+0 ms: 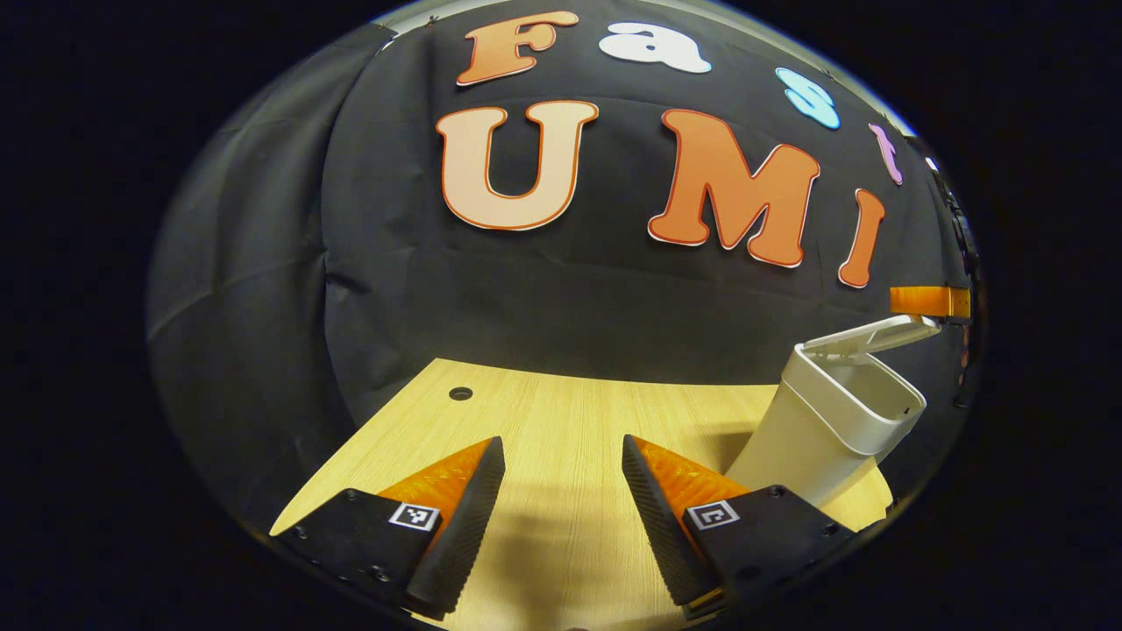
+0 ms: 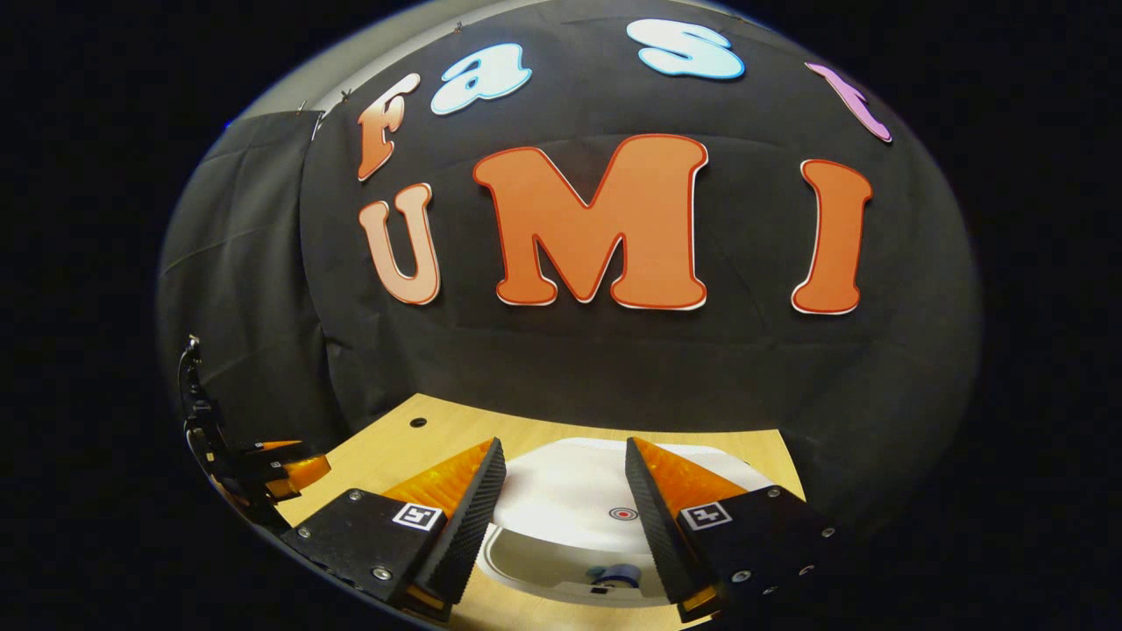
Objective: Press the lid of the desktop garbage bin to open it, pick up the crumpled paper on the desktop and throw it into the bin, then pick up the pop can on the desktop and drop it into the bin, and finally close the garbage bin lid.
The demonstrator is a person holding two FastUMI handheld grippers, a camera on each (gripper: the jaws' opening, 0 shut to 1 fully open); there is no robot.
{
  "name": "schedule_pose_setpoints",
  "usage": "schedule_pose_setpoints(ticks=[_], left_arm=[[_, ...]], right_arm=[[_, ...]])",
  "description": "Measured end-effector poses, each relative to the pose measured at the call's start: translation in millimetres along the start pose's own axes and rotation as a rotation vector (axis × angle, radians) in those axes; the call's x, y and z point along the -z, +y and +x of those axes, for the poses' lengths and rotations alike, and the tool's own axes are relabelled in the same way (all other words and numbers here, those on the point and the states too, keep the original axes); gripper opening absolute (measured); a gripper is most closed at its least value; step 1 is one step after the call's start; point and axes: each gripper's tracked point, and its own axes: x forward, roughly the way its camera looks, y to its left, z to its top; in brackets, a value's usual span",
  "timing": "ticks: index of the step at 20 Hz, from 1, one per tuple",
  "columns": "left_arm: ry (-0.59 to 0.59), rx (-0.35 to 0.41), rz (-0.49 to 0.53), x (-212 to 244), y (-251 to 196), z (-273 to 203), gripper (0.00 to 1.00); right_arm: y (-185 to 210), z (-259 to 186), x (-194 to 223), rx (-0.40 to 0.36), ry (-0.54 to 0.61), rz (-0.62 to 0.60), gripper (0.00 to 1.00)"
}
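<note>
The white desktop bin [image 1: 828, 425] stands on the right side of the wooden table [image 1: 561, 412], its lid [image 1: 877, 336] tilted up and the mouth partly uncovered. A finger [image 1: 929, 301] of my right gripper hovers just over the lid's raised edge. In the right gripper view the right gripper [image 2: 565, 443] is open above the white lid [image 2: 570, 495], which carries a small red dot [image 2: 623, 514]. Below the lid, something blue [image 2: 616, 574] lies inside the bin's mouth [image 2: 526, 574]. My left gripper [image 1: 563, 443] is open over bare table, left of the bin.
A small round hole [image 1: 460, 393] sits near the table's far left edge. The black cloth wall closes in behind the table and on the left. In the right gripper view the left gripper [image 2: 263, 469] appears at the far left, over the table [image 2: 386, 456].
</note>
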Motion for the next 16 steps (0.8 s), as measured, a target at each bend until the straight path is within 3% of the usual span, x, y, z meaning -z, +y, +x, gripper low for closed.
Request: schedule_pose_setpoints(ticks=[4, 16], left_arm=[[0.006, 0.017, 0.039, 3, -10, -4, 0.87], [0.031, 0.053, 0.073, 14, -26, -12, 0.87]], right_arm=[[-11, -7, 26, 0.054, 0.053, -0.027, 0.84], [-21, -30, 77, 0.109, 0.176, -0.031, 0.84]])
